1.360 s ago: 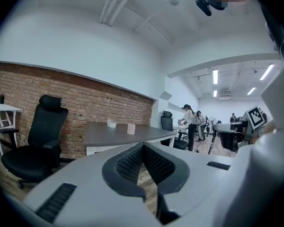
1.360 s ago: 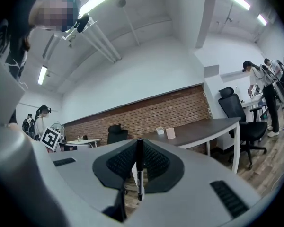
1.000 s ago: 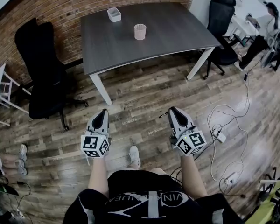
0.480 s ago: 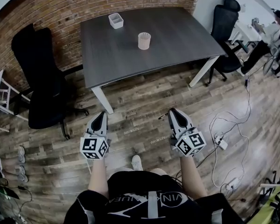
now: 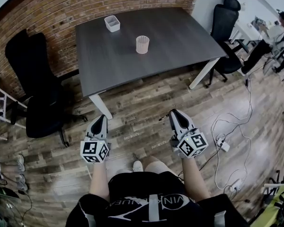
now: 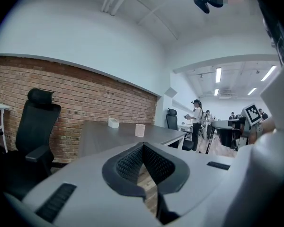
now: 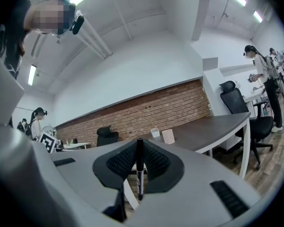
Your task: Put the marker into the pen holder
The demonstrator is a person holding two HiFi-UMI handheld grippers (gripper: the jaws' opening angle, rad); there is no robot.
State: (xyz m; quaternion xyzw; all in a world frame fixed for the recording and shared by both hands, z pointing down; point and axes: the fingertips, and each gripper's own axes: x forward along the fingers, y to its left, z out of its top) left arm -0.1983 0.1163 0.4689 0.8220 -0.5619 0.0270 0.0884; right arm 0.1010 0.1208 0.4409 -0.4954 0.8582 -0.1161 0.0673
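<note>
The pen holder, a pale pink mesh cup, stands near the middle of the dark grey table; it also shows in the left gripper view as the pen holder and in the right gripper view as the pen holder. My right gripper is shut on a black marker, which stands upright between the pads. The marker's end pokes out to the left of the jaws. My left gripper is shut with nothing in it. Both grippers hang over the wooden floor, well short of the table.
A small white box sits at the table's far left. Black office chairs stand at the left and the right. Cables and a power strip lie on the floor at the right. A person stands far right.
The table has slid left and nearer in the head view as the person steps forward. Both grippers keep their pose, and the marker stays gripped.
</note>
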